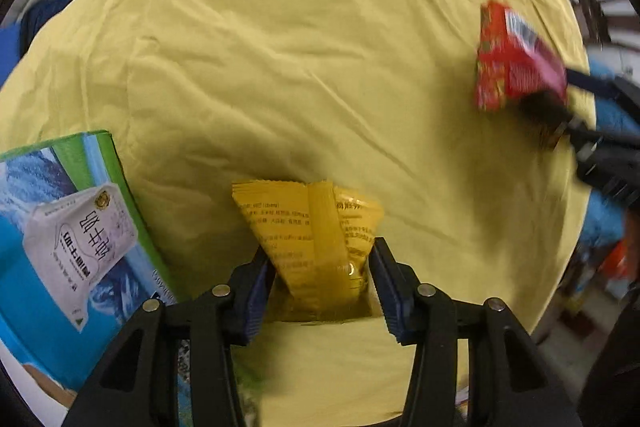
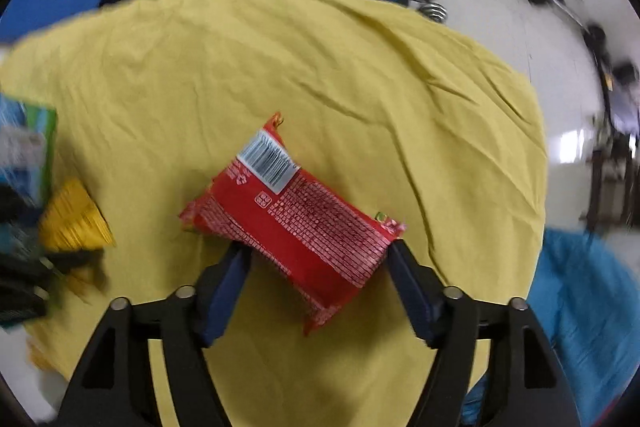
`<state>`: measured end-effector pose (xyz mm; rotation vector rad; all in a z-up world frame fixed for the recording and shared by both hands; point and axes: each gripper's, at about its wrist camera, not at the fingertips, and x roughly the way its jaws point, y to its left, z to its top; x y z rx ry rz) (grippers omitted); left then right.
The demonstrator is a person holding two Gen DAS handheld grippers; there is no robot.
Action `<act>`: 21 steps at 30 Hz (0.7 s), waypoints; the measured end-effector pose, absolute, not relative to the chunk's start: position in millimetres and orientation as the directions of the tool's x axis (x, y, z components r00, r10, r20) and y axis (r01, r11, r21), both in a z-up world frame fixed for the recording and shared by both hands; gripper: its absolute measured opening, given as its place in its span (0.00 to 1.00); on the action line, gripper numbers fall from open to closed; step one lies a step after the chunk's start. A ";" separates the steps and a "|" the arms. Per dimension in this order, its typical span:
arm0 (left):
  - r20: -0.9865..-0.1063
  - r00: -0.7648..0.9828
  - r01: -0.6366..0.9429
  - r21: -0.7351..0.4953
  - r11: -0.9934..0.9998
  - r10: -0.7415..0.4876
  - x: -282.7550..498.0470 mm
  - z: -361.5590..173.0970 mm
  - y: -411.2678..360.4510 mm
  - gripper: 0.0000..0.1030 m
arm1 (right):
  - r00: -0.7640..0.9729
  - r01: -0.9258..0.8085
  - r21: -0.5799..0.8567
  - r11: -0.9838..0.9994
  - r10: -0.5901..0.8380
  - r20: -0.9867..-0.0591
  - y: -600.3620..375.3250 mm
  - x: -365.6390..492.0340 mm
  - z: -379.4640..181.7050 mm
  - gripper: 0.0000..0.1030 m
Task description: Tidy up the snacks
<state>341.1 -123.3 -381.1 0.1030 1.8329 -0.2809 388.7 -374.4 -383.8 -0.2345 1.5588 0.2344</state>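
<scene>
From the left wrist camera, the left gripper (image 1: 320, 259) has its blue-padded jaws closed partway onto a yellow snack packet (image 1: 312, 239), pinching the packet's lower end while the upper, crimped end fans out ahead. The packet shows its back seam and rows of small dark print, too fine to read. At the left edge lies a blue and green carton (image 1: 68, 227), picturing a white pack with large Chinese characters seen upside down; its green border runs just beside the left finger. The wrinkled yellow cloth (image 1: 300, 47) spreads wide and bare ahead, its far edge curving along the top of the view. At the right, blurred, a red snack packet (image 1: 512, 59) is gripped by the right gripper (image 1: 560, 107), near the cloth's right edge.

From the right wrist camera, the right gripper (image 2: 316, 259) reaches forward over the cloth (image 2: 320, 67), its jaws fairly wide and pressed against both ends of the red snack packet (image 2: 296, 219), which lies diagonally between them. The packet's back shows a white barcode label and dense white print, unreadable. Bare cloth lies ahead and to the right, ending at pale floor. At the far left, blurred, sit the yellow snack packet (image 2: 76, 219) and the carton (image 2: 36, 147).
</scene>
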 end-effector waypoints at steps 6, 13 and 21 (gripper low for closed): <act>-0.965 -0.255 0.183 -0.116 0.976 -0.066 340.5 -383.1 -129.6 0.47 | -0.118 -0.155 0.026 0.988 0.008 -0.993 -389.5 391.3 -395.6 0.36; -0.967 -0.237 0.167 -0.132 0.977 -0.090 334.5 -383.9 -138.3 0.48 | -0.164 -0.111 0.089 0.990 0.070 -0.984 -411.3 359.6 -370.0 0.25; -0.981 -0.173 0.208 -0.125 0.970 -0.089 338.8 -351.2 -143.9 0.63 | 0.003 -0.385 -0.045 0.922 -0.048 -0.999 -395.6 380.5 -325.7 0.67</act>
